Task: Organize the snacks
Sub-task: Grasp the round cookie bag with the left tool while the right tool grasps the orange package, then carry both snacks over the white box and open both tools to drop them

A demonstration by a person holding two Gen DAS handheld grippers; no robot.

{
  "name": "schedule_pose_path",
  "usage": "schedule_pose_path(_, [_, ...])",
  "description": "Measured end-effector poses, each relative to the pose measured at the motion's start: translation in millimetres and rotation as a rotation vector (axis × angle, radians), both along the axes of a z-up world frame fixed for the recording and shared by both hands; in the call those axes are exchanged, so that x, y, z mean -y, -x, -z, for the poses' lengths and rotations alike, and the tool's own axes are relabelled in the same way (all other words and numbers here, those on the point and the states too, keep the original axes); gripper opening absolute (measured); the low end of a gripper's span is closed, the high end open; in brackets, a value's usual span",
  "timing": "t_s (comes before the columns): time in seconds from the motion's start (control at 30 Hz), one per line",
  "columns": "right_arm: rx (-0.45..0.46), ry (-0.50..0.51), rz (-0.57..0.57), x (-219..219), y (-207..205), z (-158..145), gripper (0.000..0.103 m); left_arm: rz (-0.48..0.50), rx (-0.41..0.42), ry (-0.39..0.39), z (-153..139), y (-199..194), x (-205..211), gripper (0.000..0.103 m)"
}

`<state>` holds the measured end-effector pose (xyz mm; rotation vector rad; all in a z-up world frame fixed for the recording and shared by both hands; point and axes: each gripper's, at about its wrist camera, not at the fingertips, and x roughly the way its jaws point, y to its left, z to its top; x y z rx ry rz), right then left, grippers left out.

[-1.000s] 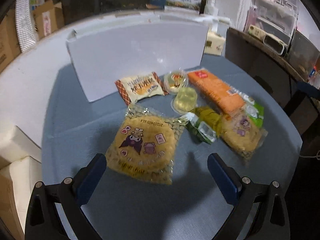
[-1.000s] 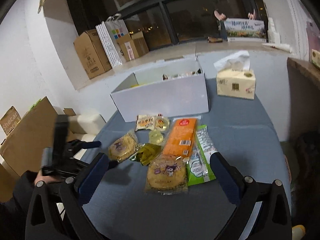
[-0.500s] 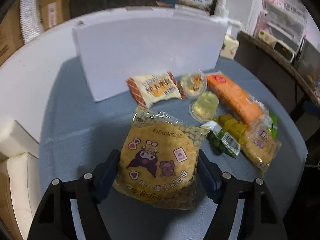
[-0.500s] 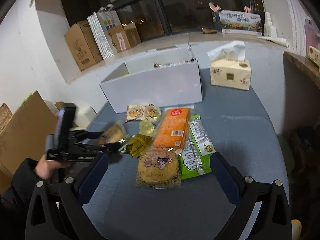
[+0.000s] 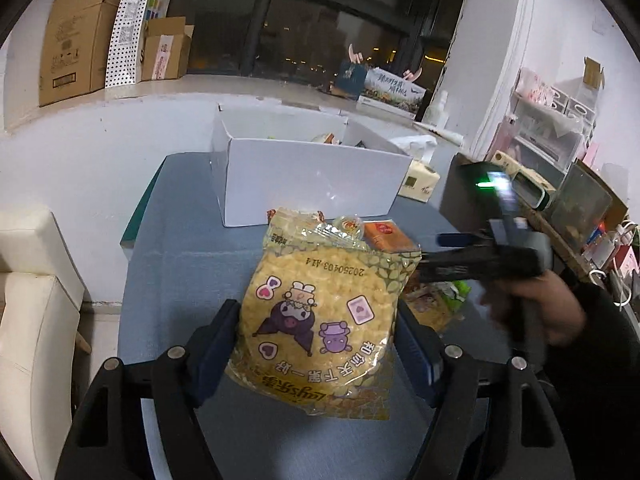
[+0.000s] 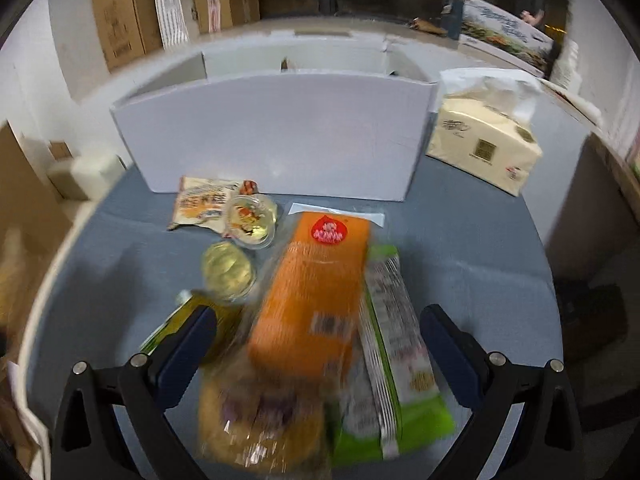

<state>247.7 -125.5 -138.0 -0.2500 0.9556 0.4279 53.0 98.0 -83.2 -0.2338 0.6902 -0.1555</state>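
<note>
My left gripper is shut on a yellow cartoon-print snack bag and holds it lifted above the blue table, in front of the open white box. My right gripper is open, low over the snack pile: an orange packet, a green packet, a second cartoon snack bag, an olive packet, two jelly cups and a small biscuit packet. The right gripper also shows in the left wrist view, blurred.
The white box stands at the table's back with some items inside. A tissue pack sits to its right. Cardboard boxes line the window sill. White cushions lie left of the table. A dark shelf stands to the right.
My left gripper closed on the yellow cartoon bag and lifted it off the table. My right gripper moved forward and down over the snack pile.
</note>
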Motion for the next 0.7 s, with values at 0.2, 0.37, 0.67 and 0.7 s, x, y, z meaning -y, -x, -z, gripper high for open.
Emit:
schedule_pose_path(0.2, [-0.037, 0.104, 0.008, -26.3, -24.8, 19.6, 0.103, 0.017, 0.021, -0.015, -1.3, 1.6, 8.8, 0.079])
schedule_pose_path(0.37, [-0.033, 0.138, 0.020, -30.8, -29.0, 27.1, 0.083, 0.024, 0.022, -0.008, 0.8, -1.1, 12.3, 0.079])
schedule_pose_path(0.67, [0.010, 0.045, -0.005, -9.3, 2.1, -2.7, 0.063, 0.047, 0.025, -0.009, -0.4, -12.2, 14.9, 0.079])
schedule_pose_path(0.7, [0.027, 0.028, -0.007, -4.8, 8.4, -11.1, 0.063, 0.050, 0.027, -0.011, -2.7, -14.3, 16.2, 0.079])
